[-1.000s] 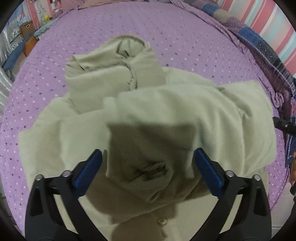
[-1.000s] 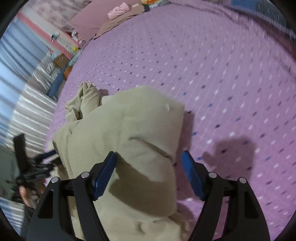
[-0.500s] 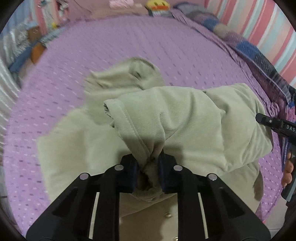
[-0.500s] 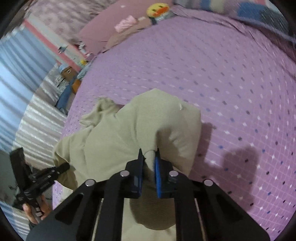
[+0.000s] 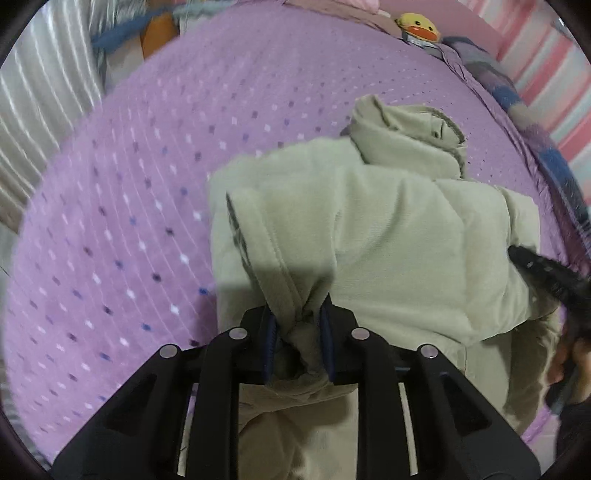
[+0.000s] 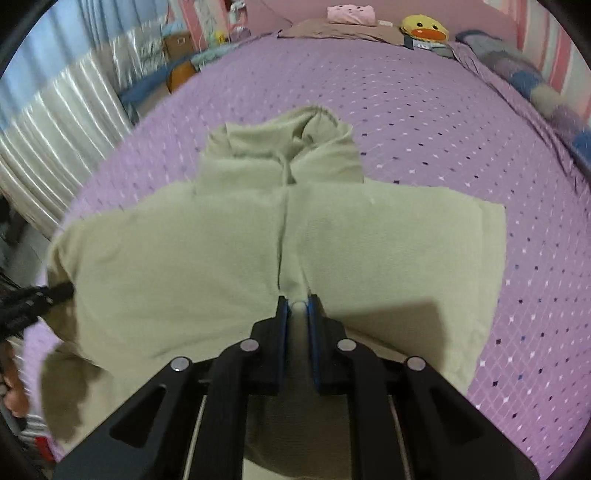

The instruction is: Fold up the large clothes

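Both of your grippers are clamped on the pale green hoodie, which is lifted at its near edge over the purple bedspread

Nearest you, the left gripper (image 5: pixel 297 325) has a bunched fold of the hoodie (image 5: pixel 388 240) pinched between its blue pads, and the right gripper (image 6: pixel 295 306) is closed tight on a thin ridge of the same cloth along the centre seam; the left jaws have eased a touch wider around their thick wad. The fabric looks soft, thick and floppy, likely fairly heavy for cloth, so it will sag and drag; hold it at hems or seams. Beyond the grips the body spreads flat, the hood (image 6: pixel 291 147) lying at 12 o'clock. The bedspread (image 6: pixel 443 110) runs on to a duck plush (image 6: pixel 424 27) at 1 o'clock
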Motion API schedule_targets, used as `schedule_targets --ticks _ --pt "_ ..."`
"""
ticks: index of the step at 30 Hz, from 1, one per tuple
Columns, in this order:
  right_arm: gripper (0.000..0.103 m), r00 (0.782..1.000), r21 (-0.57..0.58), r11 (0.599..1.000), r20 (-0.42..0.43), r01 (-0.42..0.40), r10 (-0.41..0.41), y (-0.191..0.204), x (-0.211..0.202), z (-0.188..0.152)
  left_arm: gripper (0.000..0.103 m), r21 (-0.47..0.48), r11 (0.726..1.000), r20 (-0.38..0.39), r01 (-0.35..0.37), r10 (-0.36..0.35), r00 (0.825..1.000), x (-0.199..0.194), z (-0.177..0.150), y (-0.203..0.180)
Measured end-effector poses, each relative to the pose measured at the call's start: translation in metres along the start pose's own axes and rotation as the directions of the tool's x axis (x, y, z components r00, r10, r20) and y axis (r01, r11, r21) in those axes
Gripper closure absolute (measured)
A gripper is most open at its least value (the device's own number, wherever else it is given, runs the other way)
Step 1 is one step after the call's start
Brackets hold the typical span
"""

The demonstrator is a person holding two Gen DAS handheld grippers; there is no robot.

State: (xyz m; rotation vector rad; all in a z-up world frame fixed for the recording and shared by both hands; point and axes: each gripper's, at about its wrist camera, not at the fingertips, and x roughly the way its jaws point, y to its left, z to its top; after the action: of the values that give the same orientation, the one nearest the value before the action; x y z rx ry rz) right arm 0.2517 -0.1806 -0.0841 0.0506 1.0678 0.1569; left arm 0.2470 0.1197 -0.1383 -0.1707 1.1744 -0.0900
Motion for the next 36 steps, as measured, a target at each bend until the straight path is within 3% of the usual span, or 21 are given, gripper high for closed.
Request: schedule_targets --ticks 3,5,6,7,8,9,11,13,14,23,25,27,30,32,36 --pt "0.086 1.000 -0.010 1.000 -0.002 -0.006 0.006 -0.009 -0.006 -0.005 0.081 0.015 1.000 0.005 -0.017 0.017 1.000 0.002 0.000 -0.014" --pt "0.086 0.998 0.003 0.998 0.016 -0.063 0.063 -0.022 -0.025 -0.004 0.064 0.021 0.999 0.017 -0.037 0.036 0.999 -0.011 0.003 -0.012" --pt "0.077 0.996 0.008 0.996 0.032 -0.087 0.087 -0.027 -0.034 -0.002 0.058 0.023 0.999 0.035 -0.050 0.049 0.998 -0.018 0.005 -0.013" --pt "0.059 0.992 0.020 0.993 0.054 -0.113 0.112 -0.037 -0.045 0.000 0.039 0.029 0.997 0.061 -0.073 0.072 0.996 -0.027 0.006 -0.010" --pt "0.051 0.990 0.031 0.991 0.072 -0.128 0.125 -0.038 -0.051 0.003 0.021 0.034 0.995 0.094 -0.099 0.095 0.991 -0.040 0.006 -0.006" --pt "0.042 0.987 0.041 0.990 0.094 -0.135 0.130 -0.044 -0.059 0.006 0.017 0.033 0.994 0.113 -0.102 0.098 0.989 -0.048 0.008 -0.004" --pt "0.040 0.985 0.061 0.991 0.136 -0.116 0.107 -0.055 -0.073 0.014 0.015 0.025 0.997 0.134 -0.076 0.072 0.988 -0.061 0.015 -0.006" --pt "0.026 0.985 0.080 0.993 0.158 -0.084 0.071 -0.061 -0.076 0.023 0.015 0.027 0.997 0.145 -0.075 0.071 0.987 -0.065 0.023 -0.014" --pt "0.025 0.983 0.098 0.994 0.179 -0.048 0.030 -0.063 -0.077 0.027 0.012 0.032 0.996 0.148 -0.083 0.077 0.986 -0.063 0.027 -0.021" --pt "0.012 0.976 0.092 0.995 0.215 0.027 -0.046 -0.031 -0.023 0.050 0.011 0.109 0.980 0.133 -0.169 0.154 0.979 -0.006 0.065 -0.070" --pt "0.011 0.966 0.075 0.995 0.244 0.067 -0.083 -0.024 -0.011 0.048 0.011 0.101 0.976 0.145 -0.193 0.178 0.973 0.010 0.069 -0.066" --pt "0.011 0.959 0.059 0.993 0.259 0.107 -0.119 -0.023 0.005 0.041 0.011 0.070 0.983 0.143 -0.172 0.161 0.977 0.022 0.069 -0.054" --pt "0.007 0.955 0.029 0.990 0.259 0.140 -0.142 -0.029 0.027 0.028 0.003 0.035 0.989 0.176 -0.146 0.138 0.975 0.035 0.062 -0.034" --pt "0.002 0.950 0.033 0.991 0.281 0.130 -0.135 -0.035 0.037 0.018 0.003 0.037 0.987 0.206 -0.155 0.145 0.968 0.042 0.057 -0.028" --pt "0.002 0.940 0.056 0.996 0.329 0.071 -0.085 -0.046 0.050 0.006 0.003 0.038 0.993 0.239 -0.115 0.103 0.966 0.057 0.047 -0.017"
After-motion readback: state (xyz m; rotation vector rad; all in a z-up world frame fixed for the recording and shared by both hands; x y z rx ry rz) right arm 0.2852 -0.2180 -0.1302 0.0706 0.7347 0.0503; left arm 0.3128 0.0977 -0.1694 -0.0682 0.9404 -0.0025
